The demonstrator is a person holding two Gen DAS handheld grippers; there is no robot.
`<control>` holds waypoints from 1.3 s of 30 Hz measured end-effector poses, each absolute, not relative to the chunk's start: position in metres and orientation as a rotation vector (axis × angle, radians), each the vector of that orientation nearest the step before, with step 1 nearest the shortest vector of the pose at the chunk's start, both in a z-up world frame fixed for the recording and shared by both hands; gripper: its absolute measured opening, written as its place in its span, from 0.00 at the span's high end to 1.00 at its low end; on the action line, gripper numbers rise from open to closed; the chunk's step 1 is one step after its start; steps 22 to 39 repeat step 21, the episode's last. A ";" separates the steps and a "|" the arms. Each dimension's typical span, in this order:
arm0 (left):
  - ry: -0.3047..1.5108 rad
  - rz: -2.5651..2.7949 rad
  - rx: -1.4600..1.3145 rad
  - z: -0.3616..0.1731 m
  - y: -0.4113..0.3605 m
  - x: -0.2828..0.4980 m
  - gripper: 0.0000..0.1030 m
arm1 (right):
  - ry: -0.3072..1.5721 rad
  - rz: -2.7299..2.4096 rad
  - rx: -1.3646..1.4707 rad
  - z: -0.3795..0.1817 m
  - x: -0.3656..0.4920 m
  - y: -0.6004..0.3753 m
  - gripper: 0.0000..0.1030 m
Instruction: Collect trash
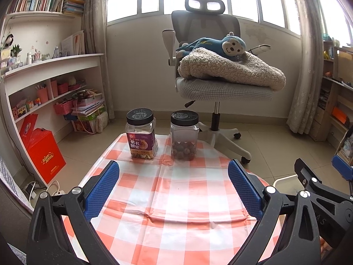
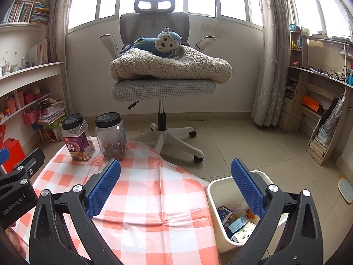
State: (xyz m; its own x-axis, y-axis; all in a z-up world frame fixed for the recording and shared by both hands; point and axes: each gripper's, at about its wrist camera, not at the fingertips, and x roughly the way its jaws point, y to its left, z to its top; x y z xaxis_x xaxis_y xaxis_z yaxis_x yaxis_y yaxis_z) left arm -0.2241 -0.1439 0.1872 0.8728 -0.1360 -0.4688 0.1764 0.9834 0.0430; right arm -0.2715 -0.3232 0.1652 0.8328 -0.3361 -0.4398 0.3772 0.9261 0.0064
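While both sit wide open and empty above the checkered worktop (image 1: 172, 190), the left hand-held gripper (image 1: 173, 187) faces two nut jars (image 1: 141, 135), and the right hand-held gripper (image 2: 175, 186) hangs over the white trash bin (image 2: 215, 191) holding wrappers (image 2: 238, 223).

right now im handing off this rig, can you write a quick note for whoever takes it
Left gripper: open, empty, held over the orange-and-white checked tablecloth.
Right gripper: open, empty, held at the cloth's right edge, partly over the bin.
White plastic waste bin: on the floor right of the table, with wrappers and packets inside.
On the cloth: purple-labelled nut jar and clear black-lidded jar of brown nuts, both upright and capped.
Done: no loose trash visible on the cloth.
Left: apparently nothing; check out-of-view areas.
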 end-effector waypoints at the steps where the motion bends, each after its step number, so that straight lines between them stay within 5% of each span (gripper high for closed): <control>1: 0.482 -0.166 0.087 0.187 -0.145 -0.224 0.07 | 0.446 -0.381 0.094 0.166 -0.272 -0.324 0.07; 39: 0.506 -0.153 0.086 0.183 -0.149 -0.222 0.07 | 0.441 -0.400 0.094 0.167 -0.275 -0.330 0.07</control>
